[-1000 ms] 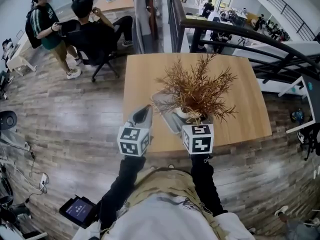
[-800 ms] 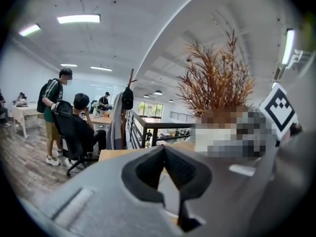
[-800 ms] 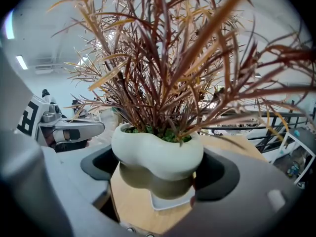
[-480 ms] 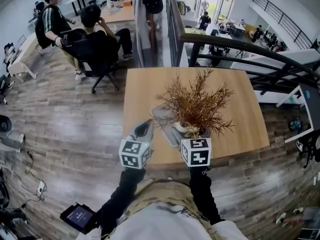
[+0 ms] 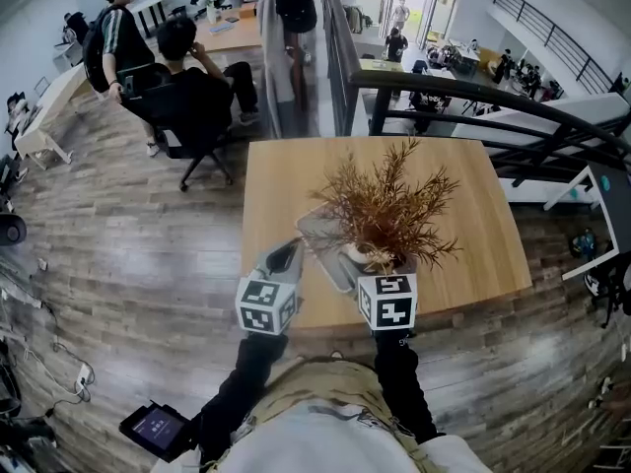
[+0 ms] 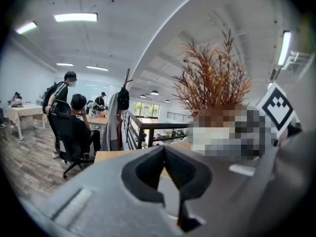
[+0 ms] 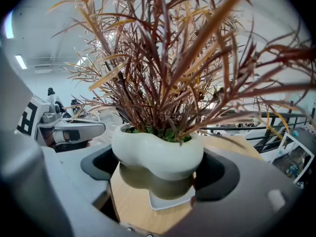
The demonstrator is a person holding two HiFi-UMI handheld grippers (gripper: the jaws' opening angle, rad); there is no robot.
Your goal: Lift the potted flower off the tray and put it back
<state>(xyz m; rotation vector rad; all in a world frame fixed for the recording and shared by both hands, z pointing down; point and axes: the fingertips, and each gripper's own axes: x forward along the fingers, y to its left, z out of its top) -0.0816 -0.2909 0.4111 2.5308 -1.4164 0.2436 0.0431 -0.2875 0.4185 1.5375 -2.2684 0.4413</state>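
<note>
**Pot clamped over the tray: keep it level**

The right gripper (image 7: 158, 171) has its jaws pressed against both sides of the pot (image 7: 157, 149), below the bulging rim. The tray (image 7: 170, 202) lies just beneath the jaws, but I cannot tell whether the pot touches it. The tall branches (image 7: 163, 58) look top-heavy, so move straight up and down without tilting. The left gripper (image 6: 164, 151) is closed on nothing, off to the right gripper's left. Only the right gripper view shows the grip. Only the head view shows the tray reaching ahead and left of it.
</note>
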